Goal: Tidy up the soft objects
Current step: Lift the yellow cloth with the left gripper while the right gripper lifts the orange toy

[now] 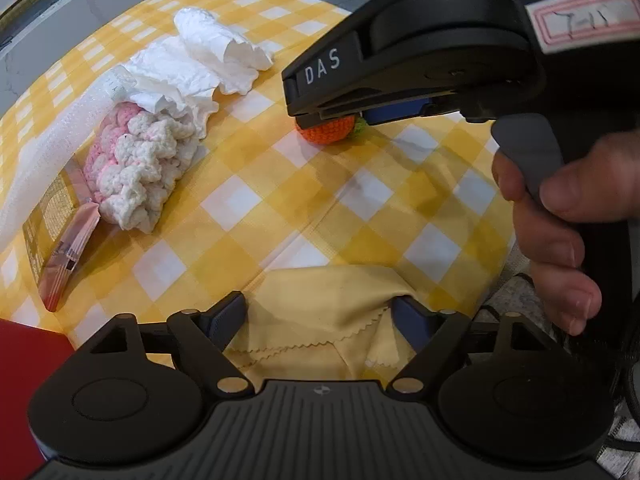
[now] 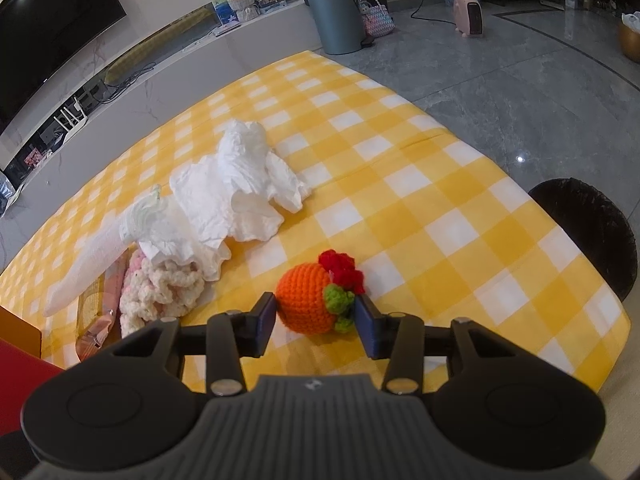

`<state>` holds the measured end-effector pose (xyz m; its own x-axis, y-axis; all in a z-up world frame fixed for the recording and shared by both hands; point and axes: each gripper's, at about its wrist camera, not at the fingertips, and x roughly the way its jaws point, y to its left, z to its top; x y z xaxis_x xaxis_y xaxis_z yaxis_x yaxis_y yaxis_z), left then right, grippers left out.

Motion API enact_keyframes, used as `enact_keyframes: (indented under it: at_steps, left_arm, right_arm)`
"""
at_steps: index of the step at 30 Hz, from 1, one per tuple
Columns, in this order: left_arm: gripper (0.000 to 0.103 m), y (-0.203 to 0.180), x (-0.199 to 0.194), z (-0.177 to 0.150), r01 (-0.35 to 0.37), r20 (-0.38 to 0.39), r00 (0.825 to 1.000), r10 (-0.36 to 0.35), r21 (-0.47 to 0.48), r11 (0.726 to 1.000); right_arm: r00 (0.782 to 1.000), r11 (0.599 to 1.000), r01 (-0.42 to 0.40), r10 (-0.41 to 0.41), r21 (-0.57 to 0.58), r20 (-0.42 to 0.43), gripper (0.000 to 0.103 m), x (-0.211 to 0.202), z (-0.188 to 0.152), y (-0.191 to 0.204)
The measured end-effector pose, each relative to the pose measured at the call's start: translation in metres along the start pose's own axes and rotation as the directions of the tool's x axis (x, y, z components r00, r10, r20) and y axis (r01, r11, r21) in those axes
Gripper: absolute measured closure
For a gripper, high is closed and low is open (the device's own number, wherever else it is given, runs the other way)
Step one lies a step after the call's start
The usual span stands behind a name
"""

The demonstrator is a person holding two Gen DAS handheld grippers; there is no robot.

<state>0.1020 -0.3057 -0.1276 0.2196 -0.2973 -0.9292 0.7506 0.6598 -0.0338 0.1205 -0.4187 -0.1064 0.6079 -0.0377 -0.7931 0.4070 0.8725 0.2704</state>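
Right gripper [image 2: 316,320] spread around orange crochet ball [image 2: 304,300] on checked tablecloth [image 2: 440,216], pads beside it, left gripper [image 1: 320,320] spread over yellow cloth [image 1: 320,300] at table edge

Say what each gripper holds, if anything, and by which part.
The right gripper has its open jaws around the crochet orange, flanking its sides but not yet clamped. The left gripper straddles a yellow cloth, jaws open; nothing is gripped.
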Motion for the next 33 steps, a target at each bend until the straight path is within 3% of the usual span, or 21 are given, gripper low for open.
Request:
enact_keyframes:
  at_steps: [1,2,3,4,5,11,17,27,33]
  left_arm:
    - [0.018,0.0,-0.001,-0.002,-0.014,0.009,1.0,0.014,0.005,1.0]
    - [0.03,-0.001,-0.004,-0.004,-0.011,0.02,1.0,0.011,0.007,1.0]
    - [0.054,-0.001,-0.007,-0.007,-0.012,0.035,0.999,0.012,0.008,1.0]
    - [0.069,-0.001,-0.011,-0.01,-0.014,0.048,0.999,0.014,0.003,1.0]
    - [0.094,-0.002,-0.014,-0.013,-0.007,0.049,0.999,0.007,-0.001,1.0]
    - [0.096,-0.013,-0.023,-0.021,-0.06,0.064,0.996,0.059,0.011,0.998]
    - [0.096,-0.016,-0.052,-0.016,-0.037,0.132,0.991,0.034,0.016,0.999]
    - [0.096,0.01,-0.118,-0.018,-0.02,0.272,0.961,0.049,-0.109,0.994]
    - [0.096,0.034,-0.149,-0.035,0.029,0.337,0.941,0.044,-0.209,0.978]
  right_arm:
    - [1.0,1.0,-0.001,0.001,0.0,-0.001,0.059,0.0,0.0,0.0]
    - [1.0,1.0,-0.001,0.001,0.001,0.0,0.059,0.0,0.0,0.0]
    - [1.0,1.0,0.0,0.0,0.001,0.001,0.059,0.0,0.0,0.0]
    - [1.0,1.0,0.0,0.0,-0.001,0.0,0.06,0.0,0.0,0.0]
    - [1.0,1.0,0.0,0.0,-0.001,0.0,0.06,0.0,0.0,0.0]
    - [1.0,1.0,-0.001,0.001,-0.006,0.0,0.061,-0.001,-0.001,0.0]
    - [1.0,1.0,-0.002,0.002,-0.008,0.025,0.062,-0.01,-0.001,-0.002]
    - [0.993,0.996,-0.087,0.087,0.004,0.08,0.062,-0.034,-0.002,-0.006]
    - [0.979,0.984,-0.178,0.176,0.012,0.104,0.062,-0.048,-0.002,-0.002]
